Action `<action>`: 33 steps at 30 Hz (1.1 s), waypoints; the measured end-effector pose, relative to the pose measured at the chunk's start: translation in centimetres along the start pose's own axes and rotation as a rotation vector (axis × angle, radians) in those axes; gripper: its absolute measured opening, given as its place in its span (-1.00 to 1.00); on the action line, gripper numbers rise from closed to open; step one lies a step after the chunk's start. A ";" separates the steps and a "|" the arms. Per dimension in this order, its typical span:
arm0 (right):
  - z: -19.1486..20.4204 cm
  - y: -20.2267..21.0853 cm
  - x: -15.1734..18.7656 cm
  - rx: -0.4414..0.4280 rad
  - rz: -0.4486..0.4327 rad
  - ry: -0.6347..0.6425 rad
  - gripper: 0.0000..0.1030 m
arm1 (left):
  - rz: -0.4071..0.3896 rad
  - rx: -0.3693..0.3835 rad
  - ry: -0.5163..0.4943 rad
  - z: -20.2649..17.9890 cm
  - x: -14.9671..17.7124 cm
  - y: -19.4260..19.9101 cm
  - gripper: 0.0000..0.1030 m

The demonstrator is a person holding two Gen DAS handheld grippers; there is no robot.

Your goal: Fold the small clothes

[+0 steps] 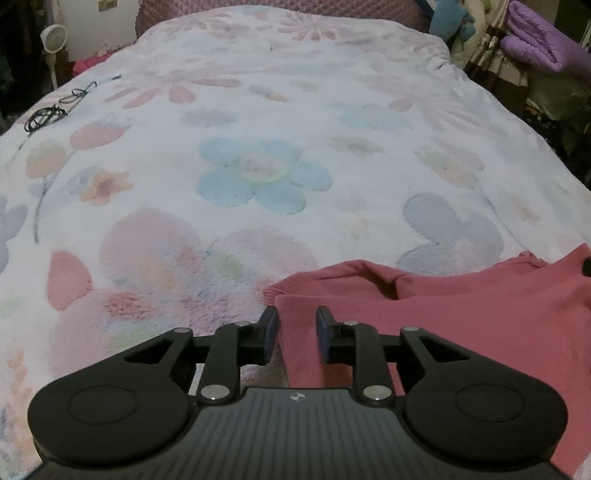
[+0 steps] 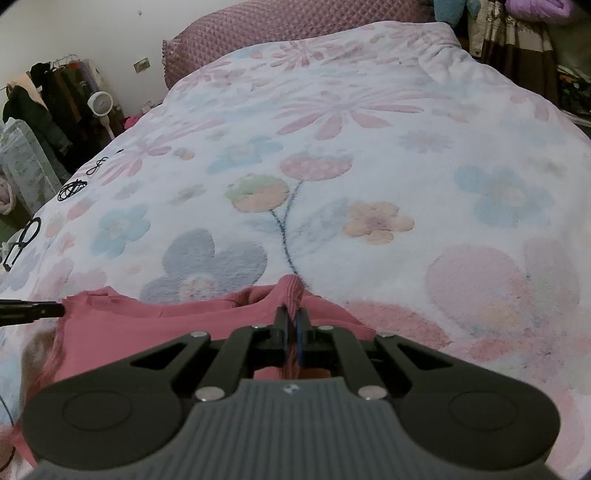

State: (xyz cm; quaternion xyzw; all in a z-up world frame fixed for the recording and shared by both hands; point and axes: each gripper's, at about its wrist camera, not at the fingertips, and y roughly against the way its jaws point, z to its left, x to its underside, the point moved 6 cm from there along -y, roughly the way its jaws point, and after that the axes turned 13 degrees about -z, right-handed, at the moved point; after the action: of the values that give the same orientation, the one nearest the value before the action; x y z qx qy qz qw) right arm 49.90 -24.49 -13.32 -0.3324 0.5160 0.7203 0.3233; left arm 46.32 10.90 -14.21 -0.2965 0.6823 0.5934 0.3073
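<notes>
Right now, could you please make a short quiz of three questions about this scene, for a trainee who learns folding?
1. True or false: the right gripper is shut on the pink garment.
2. How do the jaws of the left gripper stand? A) open, the garment's ribbed edge between them B) shut on the floral blanket C) out of view
3. Fill in: at the head of the bed lies a ____ textured pillow.

Key: 1 true; 2 A; 3 pink
</notes>
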 end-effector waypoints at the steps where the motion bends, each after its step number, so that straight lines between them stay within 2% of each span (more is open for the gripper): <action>1: 0.0 0.0 0.0 -0.001 0.000 0.001 -1.00 | 0.000 0.002 0.000 0.0 0.1 -0.3 -0.45; 2: 0.0 0.0 0.0 0.000 0.001 0.002 -1.00 | 0.002 0.002 -0.005 0.0 0.2 -0.6 -0.53; 3: 0.0 0.0 0.0 0.000 0.003 0.003 -1.00 | -0.003 -0.002 -0.009 0.0 0.3 -0.6 -0.75; 4: 0.0 -0.1 0.0 0.001 0.004 0.003 -1.00 | -0.017 -0.004 -0.016 -0.1 0.3 -0.5 -0.87; 5: 0.0 0.0 0.0 0.002 0.005 0.006 -1.00 | -0.029 0.000 -0.015 -0.2 0.3 -0.3 -0.92; 8: -0.1 0.1 -0.1 0.006 0.006 0.010 -1.00 | -0.063 0.022 -0.020 -0.7 0.0 0.6 -0.96; 12: -0.2 0.2 -0.1 0.019 -0.003 0.018 -1.00 | -0.088 0.000 -0.049 -0.8 -0.8 1.1 -0.97; 15: -0.6 0.6 -0.9 0.040 -0.036 0.013 -1.00 | -0.139 -0.001 -0.036 -0.6 -2.6 1.8 -0.97; 18: -0.9 0.3 -1.6 0.052 -0.044 0.010 -1.00 | -0.153 -0.010 -0.051 -0.6 -3.6 1.4 -0.97; 23: -1.4 -2.0 -0.5 0.093 -0.007 0.018 -1.00 | -0.107 -0.023 -0.060 -0.4 -2.8 -1.3 -0.97; 25: -1.5 -3.0 0.4 0.086 0.021 0.009 -1.00 | -0.058 -0.026 -0.063 -0.6 -1.9 -2.1 -0.92; 26: -1.6 -3.3 0.8 0.086 0.041 -0.003 -0.95 | -0.045 -0.032 -0.075 -0.6 -1.6 -2.1 -0.82; 28: -1.8 -3.0 1.1 0.105 0.041 -0.018 -0.83 | -0.039 -0.030 -0.076 -0.5 -1.1 -1.5 -0.77; 29: -2.0 -2.6 1.1 0.108 0.037 -0.021 -0.72 | -0.041 -0.030 -0.072 -0.3 -0.9 -1.0 -0.66; 32: -2.1 -0.8 1.2 0.130 0.039 -0.012 -0.53 | -0.028 -0.040 -0.044 0.4 -0.5 0.9 -0.58; 33: -2.1 0.1 1.3 0.129 0.038 -0.013 -0.48 | -0.023 -0.033 -0.033 0.6 -0.3 1.6 -0.50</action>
State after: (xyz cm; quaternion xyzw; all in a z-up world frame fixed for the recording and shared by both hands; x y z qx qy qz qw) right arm 49.35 -26.40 -14.88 -0.2965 0.5653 0.6936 0.3337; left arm 45.33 11.65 -13.04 -0.2996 0.6637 0.6058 0.3206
